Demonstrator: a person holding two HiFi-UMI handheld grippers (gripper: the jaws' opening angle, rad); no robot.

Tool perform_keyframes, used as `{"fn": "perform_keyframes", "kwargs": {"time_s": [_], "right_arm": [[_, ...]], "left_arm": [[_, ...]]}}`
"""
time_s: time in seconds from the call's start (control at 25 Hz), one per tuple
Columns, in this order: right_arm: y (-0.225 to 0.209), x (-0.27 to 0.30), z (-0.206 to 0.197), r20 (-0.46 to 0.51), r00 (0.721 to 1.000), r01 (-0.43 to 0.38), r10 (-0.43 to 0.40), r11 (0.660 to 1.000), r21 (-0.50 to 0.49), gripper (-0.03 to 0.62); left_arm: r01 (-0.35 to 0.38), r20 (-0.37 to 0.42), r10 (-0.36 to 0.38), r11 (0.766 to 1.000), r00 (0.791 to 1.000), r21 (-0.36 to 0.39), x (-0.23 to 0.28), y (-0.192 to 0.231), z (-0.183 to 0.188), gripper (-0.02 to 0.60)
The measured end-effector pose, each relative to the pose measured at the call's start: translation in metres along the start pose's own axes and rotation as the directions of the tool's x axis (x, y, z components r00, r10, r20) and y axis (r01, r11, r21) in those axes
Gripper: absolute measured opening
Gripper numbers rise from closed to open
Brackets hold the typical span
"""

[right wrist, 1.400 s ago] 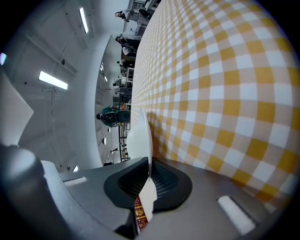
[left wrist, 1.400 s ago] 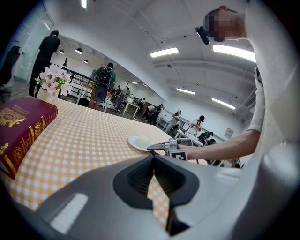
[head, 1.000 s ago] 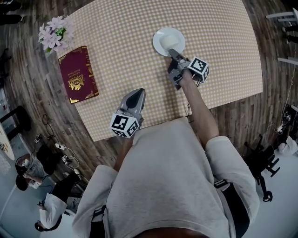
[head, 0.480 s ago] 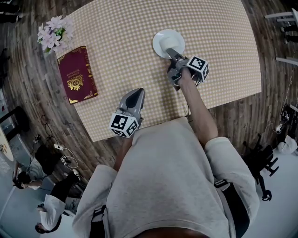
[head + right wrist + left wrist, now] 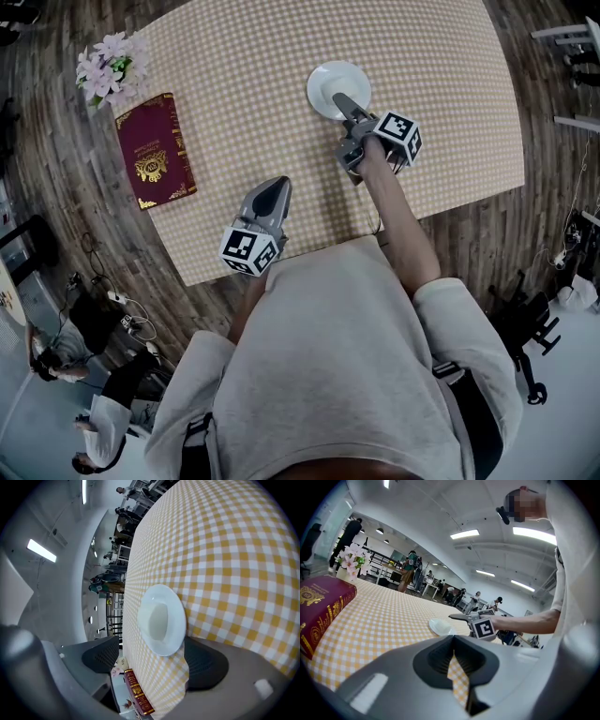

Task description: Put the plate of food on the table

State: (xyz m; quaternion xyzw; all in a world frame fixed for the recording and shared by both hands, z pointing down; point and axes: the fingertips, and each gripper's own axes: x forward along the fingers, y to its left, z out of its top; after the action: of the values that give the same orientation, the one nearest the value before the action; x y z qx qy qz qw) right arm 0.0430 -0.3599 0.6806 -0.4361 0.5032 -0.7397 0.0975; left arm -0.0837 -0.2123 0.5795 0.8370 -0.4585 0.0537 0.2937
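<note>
The white plate [image 5: 328,82] lies flat on the checked cloth of the counter [image 5: 234,56], toward the far right part of it, with a pale lump in its middle. It sits almost where it sat a second ago. The change is in the right hand-held gripper [image 5: 345,103]. Earlier its jaws were narrow at the plate's near rim; now they are opening and stand wide. In the right gripper view the dark pads are clear of the plate on either side, its near edge lying between them without being pressed. The left hand-held gripper [image 5: 270,192] hovers over the near edge of the counter, well apart from the plate, just as before. Its jaws are together at the tips with nothing between them, only the cloth showing through the slit behind. The dark red book [image 5: 157,150] and the flowers [image 5: 111,66] at the left end have not moved.
</note>
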Motion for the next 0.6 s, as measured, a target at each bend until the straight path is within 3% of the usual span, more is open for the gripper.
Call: {"fn": "perform_keyframes", "kwargs": {"time_s": [0.16, 0.24, 0.32, 0.48, 0.52, 0.6], "right_arm": [[0.004, -0.006, 0.0, 0.002, 1.0, -0.012, 0.012, 1.0, -0.018, 0.454], [0.004, -0.01, 0.0, -0.002, 1.0, -0.014, 0.014, 1.0, -0.024, 0.425], [0.003, -0.015, -0.001, 0.001, 1.0, -0.011, 0.011, 0.999, -0.036, 0.347], [0.0, -0.023, 0.0, 0.02, 1.0, -0.002, 0.003, 0.999, -0.052, 0.268], [-0.002, -0.025, 0.001, 0.028, 1.0, 0.007, -0.005, 0.998, -0.063, 0.183], [-0.003, -0.03, 0.002, 0.036, 0.999, 0.013, -0.009, 0.996, -0.093, 0.077]], "left_arm": [[0.011, 0.004, -0.011, 1.0, 1.0, 0.003, 0.002, -0.004, 0.001, 0.008], [0.017, 0.004, -0.017, 1.0, 1.0, 0.005, 0.002, -0.008, 0.001, 0.008], [0.02, 0.004, -0.02, 1.0, 1.0, 0.006, 0.002, -0.01, 0.001, 0.008], [0.021, 0.007, -0.021, 1.0, 1.0, 0.012, 0.0, -0.013, 0.0, 0.008], [0.022, 0.007, -0.022, 1.0, 1.0, 0.014, -0.001, -0.015, -0.001, 0.008], [0.023, 0.007, -0.023, 1.0, 1.0, 0.019, -0.002, -0.018, -0.001, 0.008]]}}
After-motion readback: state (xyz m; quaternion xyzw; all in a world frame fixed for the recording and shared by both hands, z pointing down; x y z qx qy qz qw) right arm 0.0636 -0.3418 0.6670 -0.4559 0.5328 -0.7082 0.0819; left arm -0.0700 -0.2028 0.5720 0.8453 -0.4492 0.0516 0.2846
